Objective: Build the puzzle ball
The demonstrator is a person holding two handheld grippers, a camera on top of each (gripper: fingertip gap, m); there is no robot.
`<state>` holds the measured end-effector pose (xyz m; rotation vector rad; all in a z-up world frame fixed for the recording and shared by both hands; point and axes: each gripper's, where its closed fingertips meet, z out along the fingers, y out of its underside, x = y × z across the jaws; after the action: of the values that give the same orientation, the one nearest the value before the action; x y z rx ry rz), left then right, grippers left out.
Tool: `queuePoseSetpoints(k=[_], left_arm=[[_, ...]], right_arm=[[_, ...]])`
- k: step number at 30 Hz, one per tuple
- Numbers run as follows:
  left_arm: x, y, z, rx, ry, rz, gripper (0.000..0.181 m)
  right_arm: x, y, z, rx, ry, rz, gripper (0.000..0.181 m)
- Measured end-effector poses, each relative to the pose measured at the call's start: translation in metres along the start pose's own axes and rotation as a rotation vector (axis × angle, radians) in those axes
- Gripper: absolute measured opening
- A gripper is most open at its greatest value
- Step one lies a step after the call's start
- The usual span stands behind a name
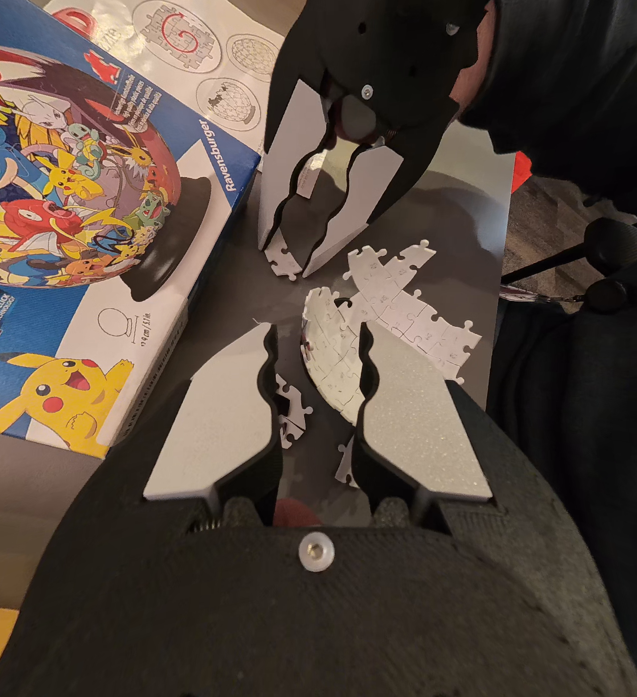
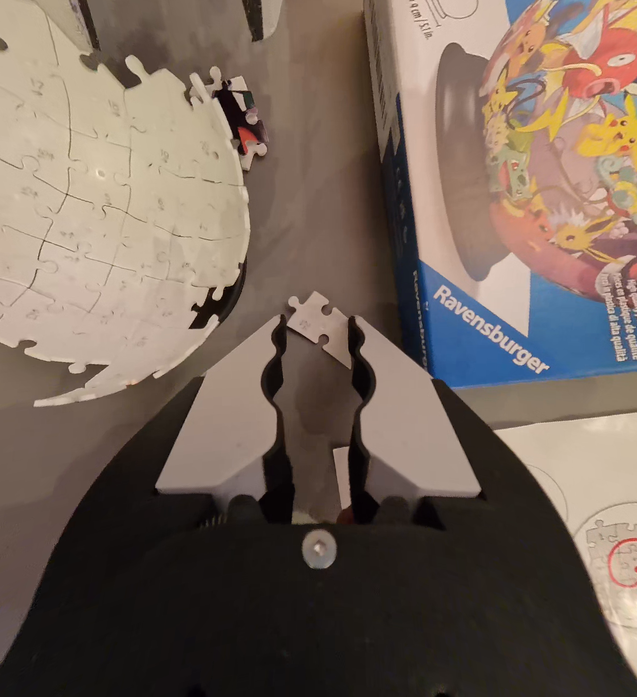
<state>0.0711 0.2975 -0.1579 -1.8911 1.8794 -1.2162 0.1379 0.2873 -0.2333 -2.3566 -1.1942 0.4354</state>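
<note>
A half-built puzzle ball (image 2: 94,211), a curved white shell of joined pieces showing its inside face, rests on the grey counter (image 2: 309,188) at ten o'clock in the right wrist view, with a coloured loose piece (image 2: 251,128) touching its rim. The right hand-held gripper (image 2: 316,324) pinches a single white piece (image 2: 315,320) at its fingertips, beside the picture box (image 2: 535,188) at two o'clock and the instruction sheet (image 2: 592,509) at four o'clock. The left hand-held gripper (image 1: 316,332) stands spread over the shell's near edge, holding nothing.
</note>
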Motion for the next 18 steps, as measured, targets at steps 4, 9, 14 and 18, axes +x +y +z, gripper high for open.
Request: queuePoseSetpoints(k=[4,9,14,18], left_arm=[[0.0,-0.001,0.0,0.001,0.003,0.001,0.041],[-0.001,-0.008,-0.005,0.025,-0.03,0.018,0.041],[-0.004,-0.045,-0.015,0.122,-0.113,0.028,0.04],[0.008,-0.075,-0.004,0.169,-0.101,0.001,0.033]], right_arm=[[-0.002,0.001,-0.001,0.011,0.002,0.02,0.031],[-0.003,-0.001,-0.012,0.078,0.014,0.047,0.031],[0.003,-0.031,-0.062,0.191,0.16,-0.037,0.031],[-0.004,-0.073,-0.102,0.26,0.335,-0.217,0.031]])
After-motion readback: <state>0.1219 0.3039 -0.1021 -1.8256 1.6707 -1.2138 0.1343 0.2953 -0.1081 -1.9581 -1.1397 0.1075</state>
